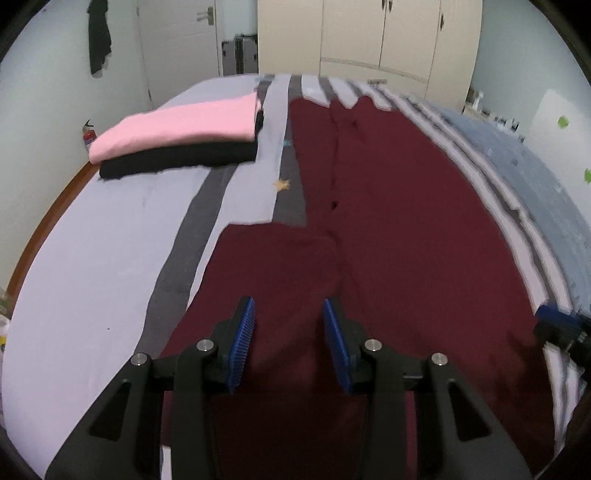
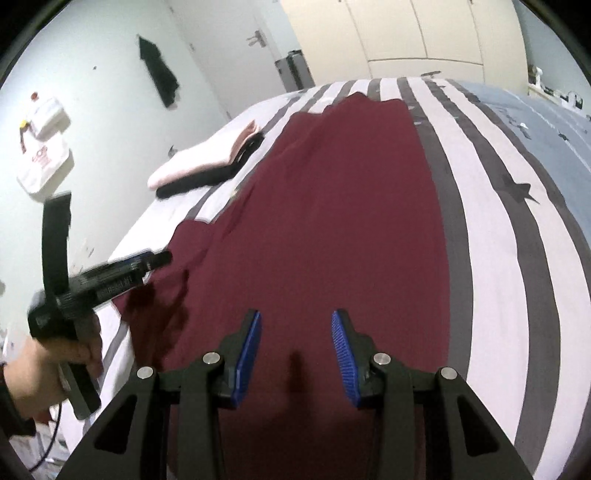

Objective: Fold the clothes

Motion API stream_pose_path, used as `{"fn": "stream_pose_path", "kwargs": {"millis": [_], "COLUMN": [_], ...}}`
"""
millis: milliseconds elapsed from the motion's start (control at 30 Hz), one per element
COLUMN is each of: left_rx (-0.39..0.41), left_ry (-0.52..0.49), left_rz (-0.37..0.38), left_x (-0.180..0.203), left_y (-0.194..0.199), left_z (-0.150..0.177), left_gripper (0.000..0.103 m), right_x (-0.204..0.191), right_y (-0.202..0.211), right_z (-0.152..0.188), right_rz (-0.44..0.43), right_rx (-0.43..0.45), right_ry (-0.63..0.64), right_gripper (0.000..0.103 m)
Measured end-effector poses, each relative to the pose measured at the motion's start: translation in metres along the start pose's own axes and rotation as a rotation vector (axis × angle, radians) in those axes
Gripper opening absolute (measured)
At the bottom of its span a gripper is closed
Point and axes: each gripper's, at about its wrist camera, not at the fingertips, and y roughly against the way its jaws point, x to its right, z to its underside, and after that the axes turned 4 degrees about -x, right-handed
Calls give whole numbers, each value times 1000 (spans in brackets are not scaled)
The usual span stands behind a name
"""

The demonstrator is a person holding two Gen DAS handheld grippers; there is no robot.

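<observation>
A dark maroon garment (image 1: 388, 206) lies spread flat along the striped bed, with a fold line down its middle and one flap lying out toward the left (image 1: 273, 258). My left gripper (image 1: 290, 306) hovers above its near end, open, with only cloth far below the blue pads. In the right wrist view the same garment (image 2: 332, 206) runs away from my right gripper (image 2: 297, 317), which is also open and holds nothing. A hand holds the left gripper (image 2: 155, 260) over the garment's left edge, blurred. The right gripper's tip (image 1: 557, 325) shows at the right edge.
A folded pink garment (image 1: 177, 127) rests on a folded black one (image 1: 181, 157) at the bed's far left. The bed cover (image 1: 92, 258) is pale with grey stripes and a blue band at the right. A door, wardrobe (image 1: 369, 33) and hanging dark cloth (image 1: 99, 37) stand beyond.
</observation>
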Motion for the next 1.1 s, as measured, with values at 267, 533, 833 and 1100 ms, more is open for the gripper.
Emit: {"fn": "stream_pose_path", "kwargs": {"millis": [267,533,833,1100], "left_rx": [-58,87,64,58], "left_ry": [54,108,17,-37], "left_rz": [-72,53,194,234], "left_x": [-28,-12,44,71], "left_y": [-8,-14,-141,-195], "left_z": [20,-62,-219,-291], "left_gripper": [38,38,38,38], "right_x": [35,48,71,99], "right_y": [-41,-41,-117,-172], "right_z": [16,-20,-156,-246], "right_rz": [51,61,138,186], "right_rx": [-84,-30,93,154], "right_ry": [-67,-72,-48,-59], "right_gripper": [36,36,37,37]}}
